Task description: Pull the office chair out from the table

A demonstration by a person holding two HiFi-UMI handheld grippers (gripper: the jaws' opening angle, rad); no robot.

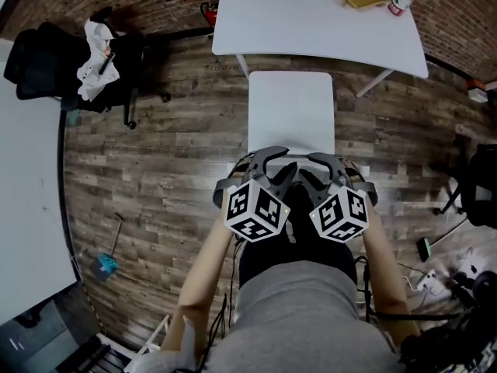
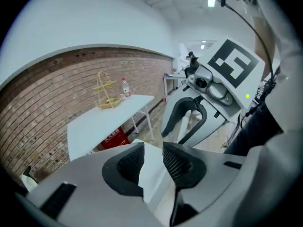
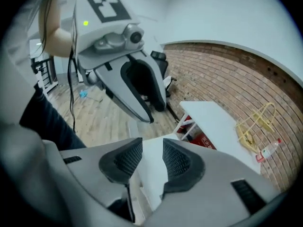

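Chair: the white chair point(image 1: 291, 111) stands on the wooden floor point(image 1: 155, 169) between the person and the white table point(image 1: 311, 22). Its far edge is just at the table's near edge.
Left gripper: the left gripper point(image 2: 152, 157) has its jaws spread with nothing between the pads, and it hangs over the chair's near edge.
Right gripper: the right gripper point(image 3: 152, 157) is just beside the left, also spread and empty.
Progress: the chair looks mostly clear of the table and neither gripper holds it.
Risk: unheld on smooth boards, the chair could drift or swivel back under the table if a knee bumps it.
Risk: a further pull needs a fresh pinch on a thin edge, and the pads could slip off it.
Surroundings: a black chair point(image 1: 46, 61) stands well apart at the left.
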